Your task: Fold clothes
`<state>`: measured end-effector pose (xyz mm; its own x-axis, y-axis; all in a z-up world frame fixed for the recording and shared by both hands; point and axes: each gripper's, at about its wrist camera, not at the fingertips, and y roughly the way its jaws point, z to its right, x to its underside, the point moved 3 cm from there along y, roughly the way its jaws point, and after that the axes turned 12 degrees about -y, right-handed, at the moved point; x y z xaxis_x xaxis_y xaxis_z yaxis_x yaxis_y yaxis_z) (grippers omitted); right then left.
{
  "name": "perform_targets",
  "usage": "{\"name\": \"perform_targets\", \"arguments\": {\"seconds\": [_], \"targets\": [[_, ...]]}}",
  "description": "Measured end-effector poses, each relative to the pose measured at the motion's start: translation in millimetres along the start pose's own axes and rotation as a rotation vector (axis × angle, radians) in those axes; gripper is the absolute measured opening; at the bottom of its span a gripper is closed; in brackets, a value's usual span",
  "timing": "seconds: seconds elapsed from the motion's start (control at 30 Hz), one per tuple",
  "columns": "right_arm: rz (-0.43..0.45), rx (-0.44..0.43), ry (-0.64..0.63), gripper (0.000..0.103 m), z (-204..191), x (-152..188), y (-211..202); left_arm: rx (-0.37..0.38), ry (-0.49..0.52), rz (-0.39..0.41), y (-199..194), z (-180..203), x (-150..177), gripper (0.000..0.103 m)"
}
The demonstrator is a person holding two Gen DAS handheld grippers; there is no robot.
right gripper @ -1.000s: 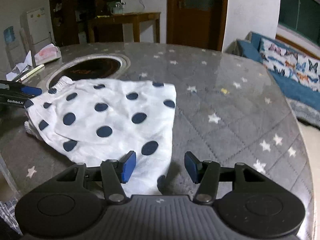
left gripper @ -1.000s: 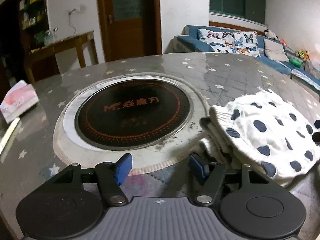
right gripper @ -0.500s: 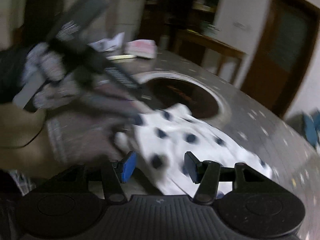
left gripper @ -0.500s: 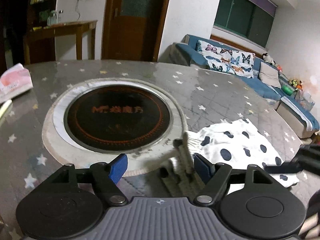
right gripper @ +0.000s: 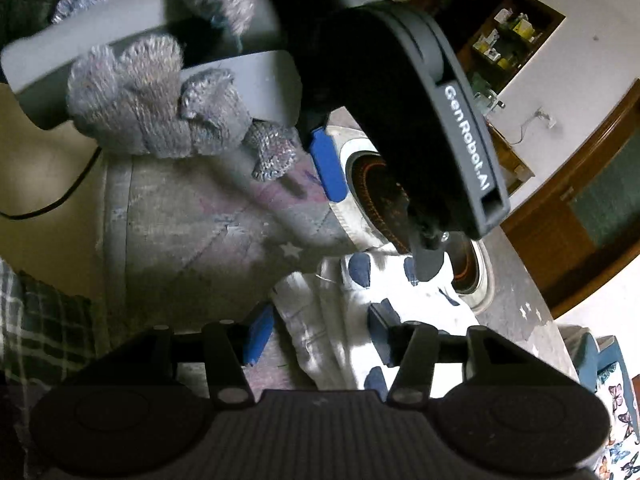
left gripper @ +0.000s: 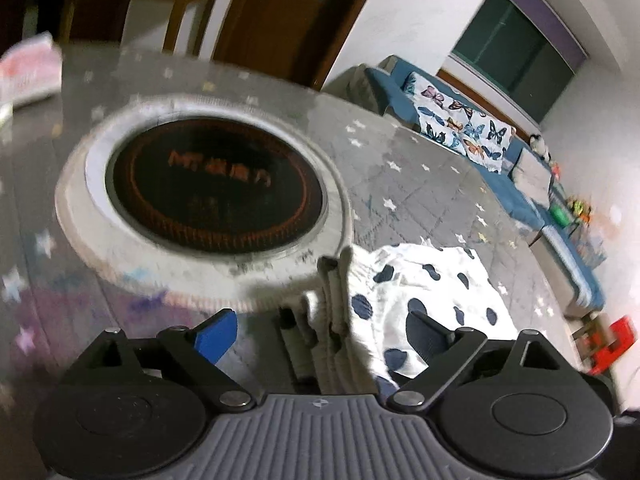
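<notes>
Polka-dot garment [left gripper: 424, 300], white w/ navy spots, lies bunched on the star-print tablecloth [left gripper: 420, 184], just beside the round induction hob [left gripper: 216, 184] set in the table, its ribbed waistband edge toward you. Your left gripper [left gripper: 316, 330] has just been opening; jaws now wide, the waistband folds lie loose between them, pads not pressing, so that side is released. Your right gripper [right gripper: 316, 334] has just been closing; in the right wrist view the cloth sits between its blue pads [right gripper: 258, 334], but there's still a gap on both sides, so it's not clenched yet, nothing held. Your gloved left hand [right gripper: 160, 104] and its tool hang right over the right gripper's work area, v. close. Risks from here, as I judge them: 1) the two tools clash, since both crowd the same edge of the garment; 2) the right jaws pinch only the top layer of the bunch, so the fold drags apart when you lift; 3) the left pad [left gripper: 214, 338] snags the waistband as you pull away, undoing the stack; 4) cloth slides onto the hob rim, bc it's already touching or nearly so. Both views are motion-blurred, so layer count can't be told.
</notes>
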<state>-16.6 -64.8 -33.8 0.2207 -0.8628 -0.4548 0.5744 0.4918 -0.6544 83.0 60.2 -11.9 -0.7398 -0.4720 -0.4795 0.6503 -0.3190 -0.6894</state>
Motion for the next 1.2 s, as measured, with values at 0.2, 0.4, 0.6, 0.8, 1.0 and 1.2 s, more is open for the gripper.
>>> {"name": "perform_targets", "arguments": {"seconds": [0.2,0.4,0.6,0.8,1.0,1.2], "targets": [[0.050,0.006,0.137,0.028,16.9,7.0,-10.7,0.051,-0.149,-0.049,6.5,-12.3,2.9,0.095],[0.113,0.017,0.289,0.025,36.8,13.8,-25.9,0.131,-0.331,-0.099,10.7,-22.2,9.3,0.096],[0.150,0.012,0.361,0.024,46.0,18.5,-35.4,0.198,-0.447,-0.120,15.3,-25.1,12.0,0.096],[0.180,0.002,0.380,0.024,42.9,23.8,-44.6,0.248,-0.505,-0.133,25.7,-26.2,12.8,0.081],[0.180,-0.042,0.395,0.026,36.1,30.1,-45.7,0.245,-0.523,-0.147,30.8,-37.3,16.2,0.042],[0.198,-0.110,0.498,0.032,47.0,46.5,-51.1,0.246,-0.504,-0.145,30.2,-42.0,16.7,0.036]]}}
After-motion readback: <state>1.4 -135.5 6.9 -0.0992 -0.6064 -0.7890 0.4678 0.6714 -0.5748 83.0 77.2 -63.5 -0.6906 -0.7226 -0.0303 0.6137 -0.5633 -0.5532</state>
